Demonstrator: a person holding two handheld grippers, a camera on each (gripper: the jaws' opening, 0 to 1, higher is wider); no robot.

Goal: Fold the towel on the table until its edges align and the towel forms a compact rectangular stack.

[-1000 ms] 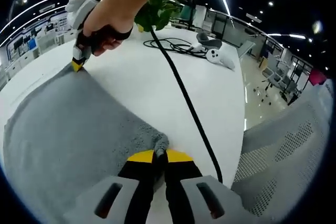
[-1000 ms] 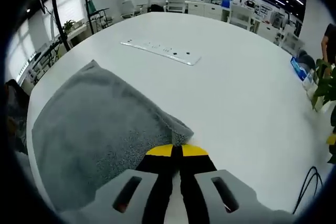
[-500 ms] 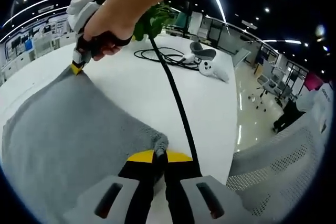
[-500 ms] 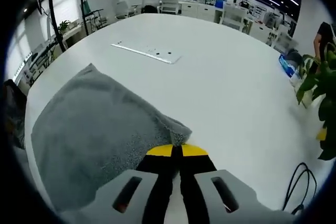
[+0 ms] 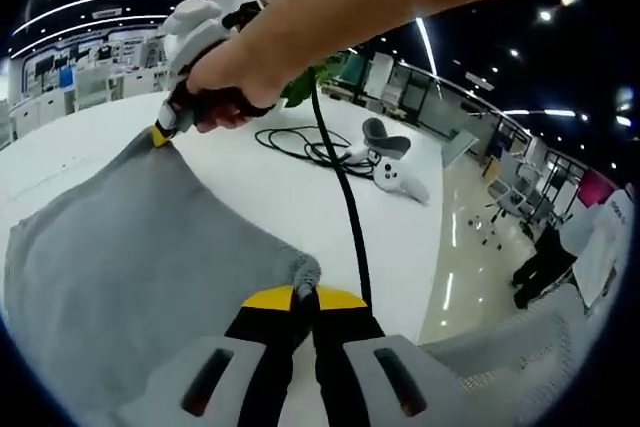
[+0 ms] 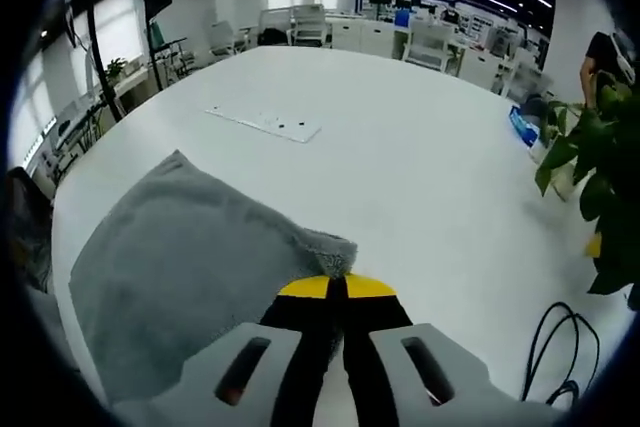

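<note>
Left gripper view: one towel [image 5: 130, 247].

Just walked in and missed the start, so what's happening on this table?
A person is folding a grey towel on a white table, with a handheld gripper in each hand. The left gripper is shut on one corner of the towel, and the right gripper is shut on another corner. Both corners are pinched and lifted a little, with the towel spread between them. No finished fold is visible yet. A black cable and a white controller lie nearby.
</note>
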